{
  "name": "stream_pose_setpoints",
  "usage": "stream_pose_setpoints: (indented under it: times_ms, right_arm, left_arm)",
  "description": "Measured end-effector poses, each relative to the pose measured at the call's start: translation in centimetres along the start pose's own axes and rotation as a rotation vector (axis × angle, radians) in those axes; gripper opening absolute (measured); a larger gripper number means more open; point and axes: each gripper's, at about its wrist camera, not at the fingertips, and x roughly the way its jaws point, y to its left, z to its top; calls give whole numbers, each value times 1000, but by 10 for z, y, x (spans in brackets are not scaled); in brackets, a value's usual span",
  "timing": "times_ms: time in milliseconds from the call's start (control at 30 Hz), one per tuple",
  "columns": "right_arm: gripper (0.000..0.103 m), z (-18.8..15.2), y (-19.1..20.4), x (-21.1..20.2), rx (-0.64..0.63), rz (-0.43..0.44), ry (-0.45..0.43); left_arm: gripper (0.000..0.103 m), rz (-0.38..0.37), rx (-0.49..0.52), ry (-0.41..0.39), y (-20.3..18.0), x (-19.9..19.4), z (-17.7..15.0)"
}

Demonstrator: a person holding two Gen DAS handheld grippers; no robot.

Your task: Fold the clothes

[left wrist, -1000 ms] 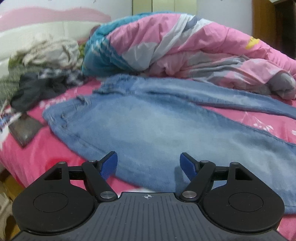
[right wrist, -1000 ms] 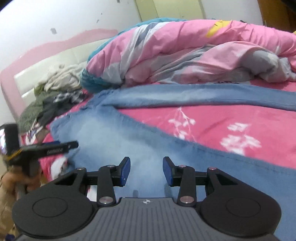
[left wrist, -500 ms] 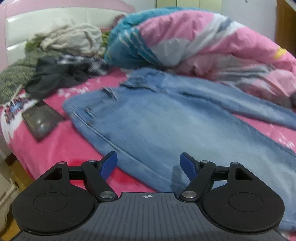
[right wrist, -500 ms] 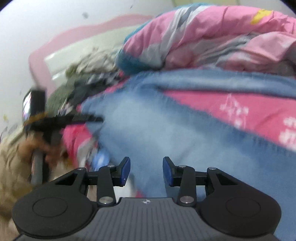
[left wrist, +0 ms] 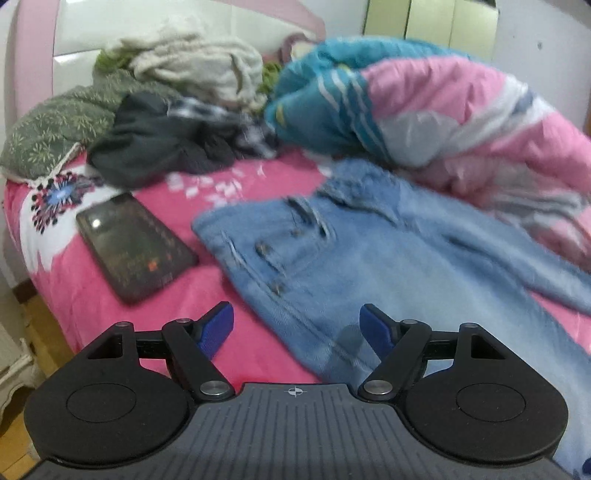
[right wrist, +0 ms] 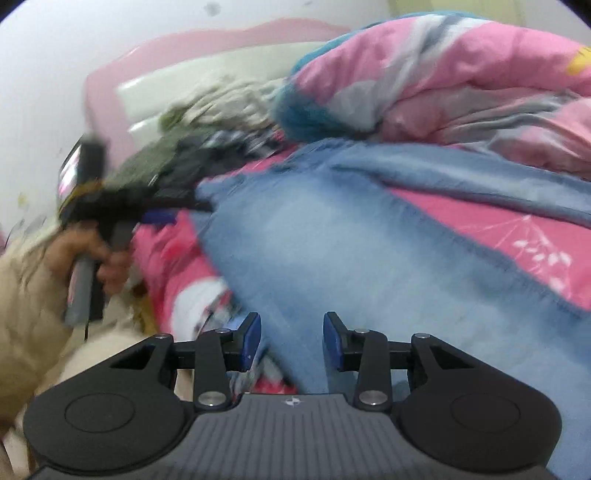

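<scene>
Light blue jeans (left wrist: 388,266) lie spread flat on the pink bed sheet (left wrist: 236,295), waistband toward the left, legs running off to the right. My left gripper (left wrist: 296,328) hovers open above the jeans' near edge by the waist, nothing between its blue pads. In the right wrist view the same jeans (right wrist: 351,251) fill the middle, and my right gripper (right wrist: 291,341) hangs open over their near edge, its jaws apart and empty. The left gripper (right wrist: 166,210) shows there too, blurred, held by a hand (right wrist: 92,254) at the left.
A dark tablet (left wrist: 135,245) lies on the sheet left of the jeans. A heap of dark, cream and green clothes (left wrist: 173,122) sits by the headboard (left wrist: 147,29). A bunched pink and teal quilt (left wrist: 443,122) lies behind the jeans. The bed's edge and wooden floor (left wrist: 33,332) are at the lower left.
Both grippers have swung left toward the waist end of the jeans, bringing the tablet and clothes heap into fuller view. Neither has taken hold of anything.
</scene>
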Motion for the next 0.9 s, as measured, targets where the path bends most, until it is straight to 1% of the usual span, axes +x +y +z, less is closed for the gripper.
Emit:
stream_pose_setpoints:
  times_ms: [100,133,200,233,300,333,400,467,533,567,600,633,700,733,767,833,867,900]
  right_arm:
    - [39,10,-8,9,69,-15,-21]
    - [39,8,-8,15,75,-9,-6]
    - [39,-3,-2,30,98,32,63]
    - [39,-10,3,30,99,57,60]
    - [39,-10,13,25,60,104,47]
    - [39,-7,15,22,59,120,36]
    - [38,4,12,21,91,162,7]
    - [38,14,13,26,104,129,-24]
    - [37,19,15,34,100,77,-30]
    - [37,18,16,44,106,72,-15]
    - [32,12,18,55,122,75,16]
    - [32,6,20,63,133,82,39]
    - [32,-4,34,63,113,121,29]
    - [32,-5,41,59,83,160,30]
    - [28,-4,45,55,64,189,31]
    - [27,3,46,52,34,177,8]
    - [27,7,45,51,25,168,-4]
    - [27,11,39,53,43,140,-16]
  left_arm:
    - [73,-10,-16,-41,9,8,4]
    - [73,6,-23,-28,13,13,1]
    - [70,46,-38,8,22,23,-4]
    - [70,36,-52,8,27,23,-6]
    - [69,27,-65,-17,33,15,-8]
    - [69,35,-48,-36,31,10,-7]
    - [69,50,21,-93,24,2,-4]
    - [69,30,80,-128,16,0,1]
    - [69,-9,96,-121,11,6,4]
    - [69,-30,100,-111,9,11,6]
    - [69,-29,89,-95,11,15,4]
    - [66,-24,75,-79,13,19,2]
    - [65,-15,49,-45,18,28,-2]
    - [64,-10,35,-29,21,32,-4]
    - [60,-15,6,-26,25,31,-5]
    - [59,-12,-31,-45,30,26,-2]
    - [58,-18,-30,-59,29,25,1]
    - [58,-25,-26,-74,27,25,4]
